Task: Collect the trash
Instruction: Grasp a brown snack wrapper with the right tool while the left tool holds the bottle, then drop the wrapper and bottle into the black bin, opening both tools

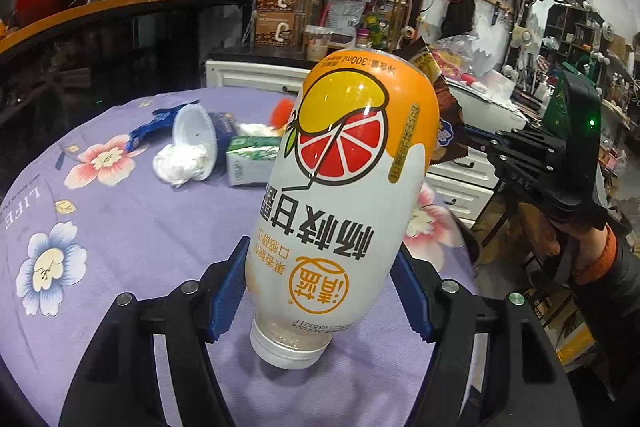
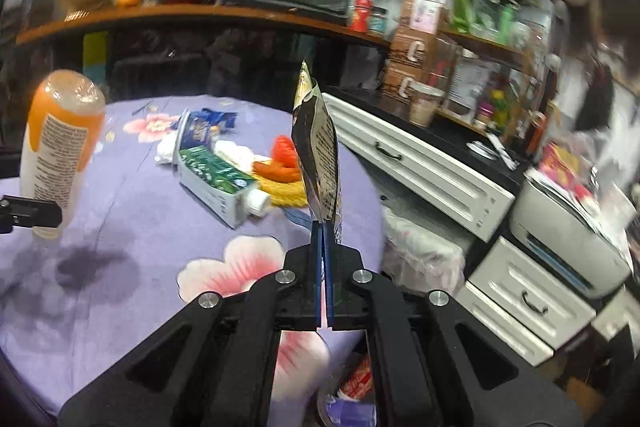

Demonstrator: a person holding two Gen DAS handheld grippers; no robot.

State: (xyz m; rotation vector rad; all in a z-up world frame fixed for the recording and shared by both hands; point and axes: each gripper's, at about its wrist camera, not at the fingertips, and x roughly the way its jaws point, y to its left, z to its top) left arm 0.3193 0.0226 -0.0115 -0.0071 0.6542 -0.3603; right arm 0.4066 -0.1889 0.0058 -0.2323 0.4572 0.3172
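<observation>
Cluttered room; round bench under a purple flowered cloth (image 1: 132,227). Left gripper (image 1: 320,291) jaws clamp a drink bottle (image 1: 340,195), cap down, above the near edge. Right gripper (image 2: 322,267) jaws pinched tight on a snack wrapper (image 2: 318,155) past the right edge. Carton (image 2: 216,183), cup (image 1: 194,139), tissue remain mid-bench. Judgement: carry both level, grips firm, to the bin.

Snack wrapper (image 1: 444,115) half behind bottle (image 1: 340,195)
</observation>
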